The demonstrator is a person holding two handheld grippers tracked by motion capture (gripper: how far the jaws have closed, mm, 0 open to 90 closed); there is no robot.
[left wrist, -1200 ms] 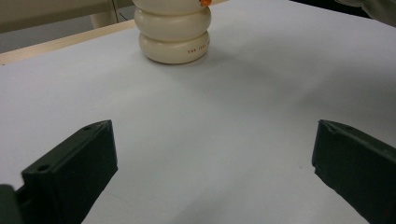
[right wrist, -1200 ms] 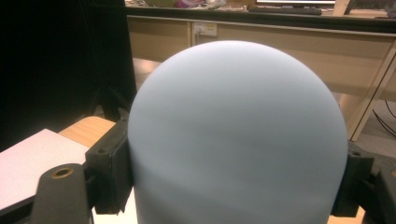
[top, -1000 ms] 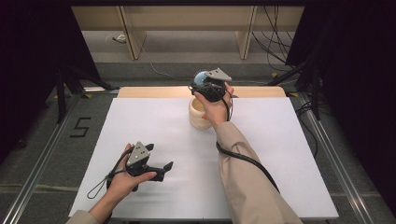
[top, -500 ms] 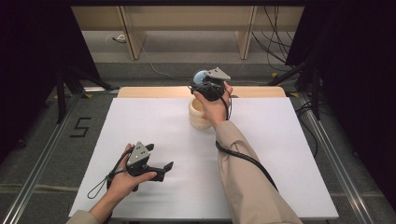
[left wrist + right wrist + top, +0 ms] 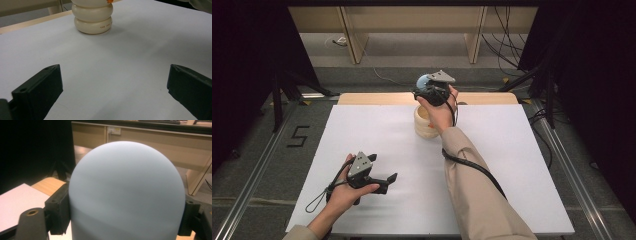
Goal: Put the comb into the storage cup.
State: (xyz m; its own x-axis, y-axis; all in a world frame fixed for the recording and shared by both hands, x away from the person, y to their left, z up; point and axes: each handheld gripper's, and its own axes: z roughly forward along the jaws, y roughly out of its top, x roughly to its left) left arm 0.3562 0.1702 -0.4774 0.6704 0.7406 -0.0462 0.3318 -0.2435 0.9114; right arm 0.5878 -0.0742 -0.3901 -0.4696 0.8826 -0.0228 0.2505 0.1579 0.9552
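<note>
Nothing of note has moved since the earlier frames: both grippers and the stack sit as they did.

Right gripper [image 5: 428, 86]: raised above the far edge of the table [image 5: 522, 165], jaws closed against both sides of a pale blue dome [image 5: 126, 192]. Its rounded top faces the gripper's camera; its lower end is out of sight.

Left gripper [image 5: 388, 181]: low over the near left of the table, jaws wide apart, holding nothing.

Stack [image 5: 426, 125]: cream, ribbed, made of rounded rings, standing upright on the white top, directly below the right hand [image 5: 439, 112]. An orange patch [image 5: 109, 1] shows at its upper edge in the left gripper view. Small print on the lowest ring is too fine to read.

Risks, as judged: the dome is smooth and curved, so a grip on its sides could slide if the pinch loosens. Lowered off-centre, it could knock the stack over. The hand and gripper hide the stack's top from above, making alignment harder.

Surroundings: wooden strip [image 5: 377, 98] along the far edge, shelving [image 5: 412, 25] and cables [image 5: 512, 45] beyond, a floor mark "5" [image 5: 298, 136] at left. The white top between stack and left gripper lies bare.
</note>
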